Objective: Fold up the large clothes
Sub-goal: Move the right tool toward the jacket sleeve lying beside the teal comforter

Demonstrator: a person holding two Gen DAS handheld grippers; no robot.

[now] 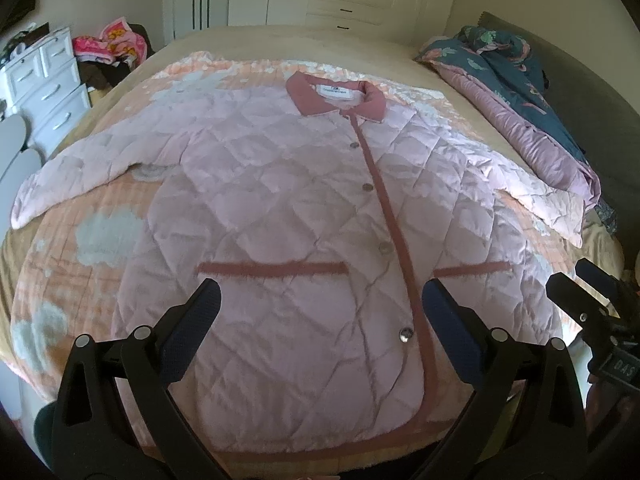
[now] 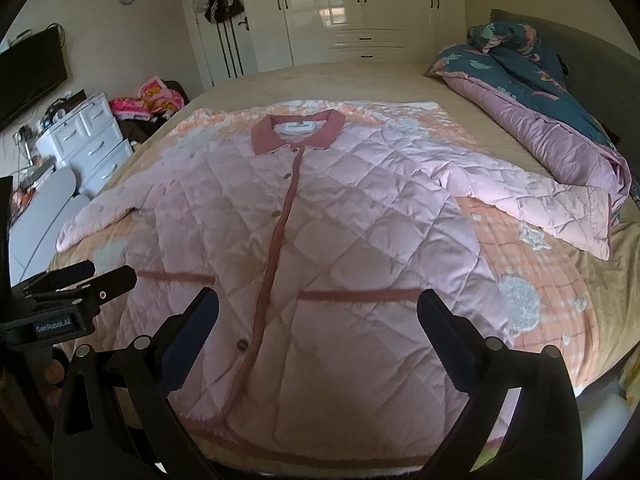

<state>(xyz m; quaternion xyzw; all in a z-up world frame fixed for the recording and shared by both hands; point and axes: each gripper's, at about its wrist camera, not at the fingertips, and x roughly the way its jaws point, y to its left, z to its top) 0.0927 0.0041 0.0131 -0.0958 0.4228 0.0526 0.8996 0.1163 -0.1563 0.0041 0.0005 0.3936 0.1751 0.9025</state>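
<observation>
pink jacket spread flat, buttoned, mid frame on a blanket over the bed, collar toward the top, sleeves out to both sides. left gripper held wide apart above the hem, gripping nothing. right gripper likewise apart, empty. duvet bunched upper right.

Jacket hem, near side: partly masked by the left gripper in the left wrist view, and by the right gripper in the right wrist view. Collar label print: too small to read. Blanket under the jacket: centre covered, only margins visible. Right of the jacket, the quilt is cut by the fisheye rim. Items on the drawer unit, left of the jacket: too small to identify.
</observation>
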